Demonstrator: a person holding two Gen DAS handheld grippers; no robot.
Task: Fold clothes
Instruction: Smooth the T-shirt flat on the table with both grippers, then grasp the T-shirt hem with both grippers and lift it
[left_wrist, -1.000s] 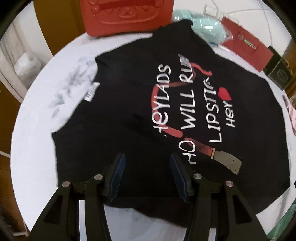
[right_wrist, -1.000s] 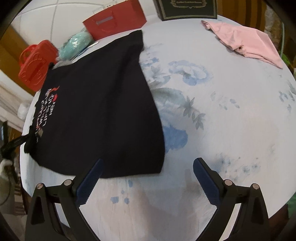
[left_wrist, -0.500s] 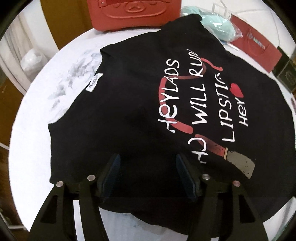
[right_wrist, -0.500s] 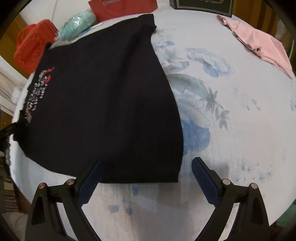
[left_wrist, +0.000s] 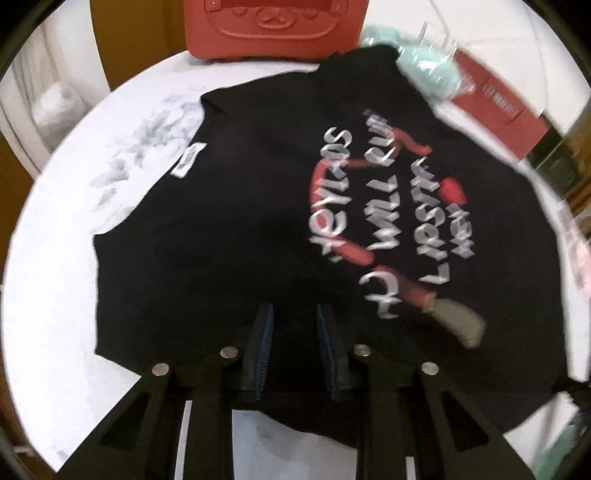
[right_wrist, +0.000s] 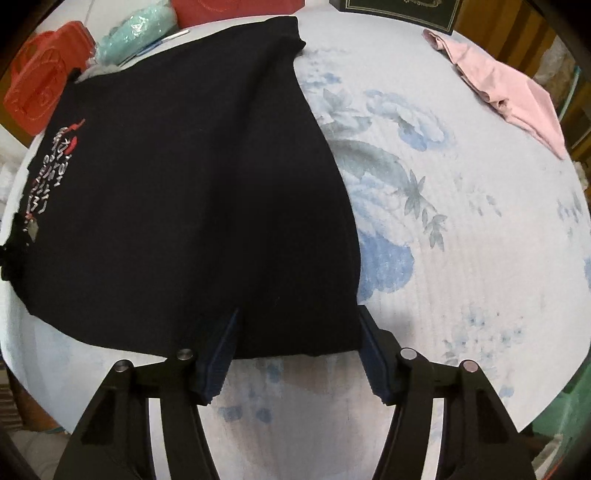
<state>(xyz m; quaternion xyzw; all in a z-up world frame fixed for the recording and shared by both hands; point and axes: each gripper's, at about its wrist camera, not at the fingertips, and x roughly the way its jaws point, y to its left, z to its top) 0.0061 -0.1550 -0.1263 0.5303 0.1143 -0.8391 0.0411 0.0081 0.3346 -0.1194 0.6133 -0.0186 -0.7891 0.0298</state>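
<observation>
1. A black T-shirt is lying spread on a round table with a white, blue-flowered cloth, its printed lettering facing up.
2. The left gripper is pointing down over the near edge of the shirt at the lettered end. Its jaws are closing with black cloth between them, but whether the pads are pressing yet cannot be told.
3. The right gripper is straddling the near corner of the plain end. Its jaws are closing too, still standing apart, so the cloth between them is not yet pinched.
4. The step in hand is probably taking hold of the near edge at both ends.
5. For a clean fold, each pinch should be catching every layer at the hem, just inside the edge.
6. Both grips should be closing firmly before any lift, so the edge is rising level.
</observation>
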